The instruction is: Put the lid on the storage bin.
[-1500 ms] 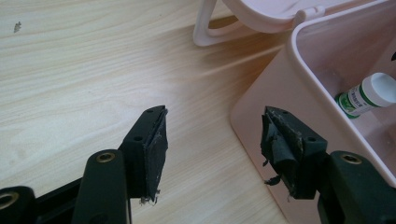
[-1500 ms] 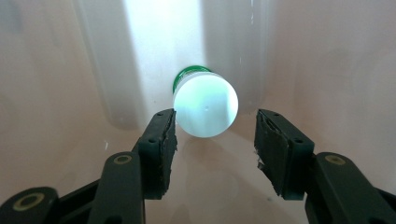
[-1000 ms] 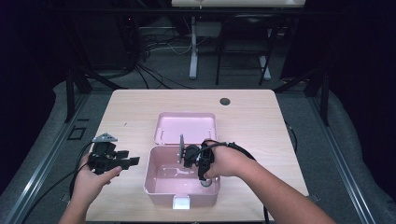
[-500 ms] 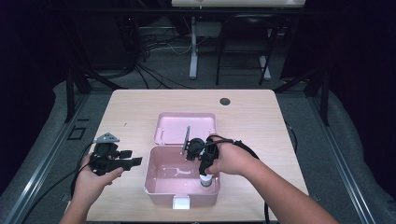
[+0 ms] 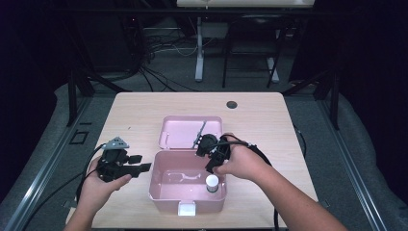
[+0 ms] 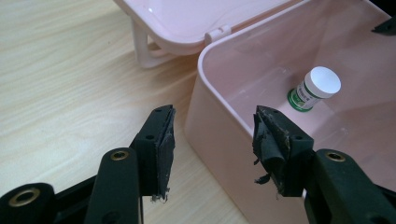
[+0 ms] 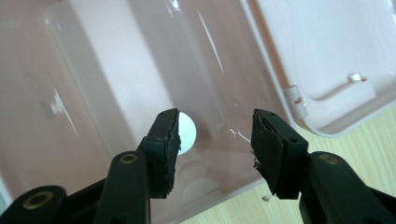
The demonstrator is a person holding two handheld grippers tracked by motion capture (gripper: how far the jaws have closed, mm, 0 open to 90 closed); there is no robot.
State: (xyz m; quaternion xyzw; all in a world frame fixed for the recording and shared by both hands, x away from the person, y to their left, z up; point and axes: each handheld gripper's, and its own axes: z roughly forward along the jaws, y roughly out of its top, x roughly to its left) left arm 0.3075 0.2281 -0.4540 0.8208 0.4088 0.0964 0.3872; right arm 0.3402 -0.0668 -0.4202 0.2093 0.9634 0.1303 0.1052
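One bottle (image 5: 211, 182): upright inside the open pink box (image 5: 159, 190) on the bench (image 5: 269, 120).
Right gripper (image 5: 210, 153): over the box, jaws apart, empty.
Left gripper (image 5: 139, 168): beside the box, jaws apart.
Progress: bottle seemingly placed; lid (image 5: 183, 132) unclosed.

One pink box (image 5: 166, 192), one white-capped bottle (image 5: 211, 183), one table (image 5: 144, 110), two grippers.
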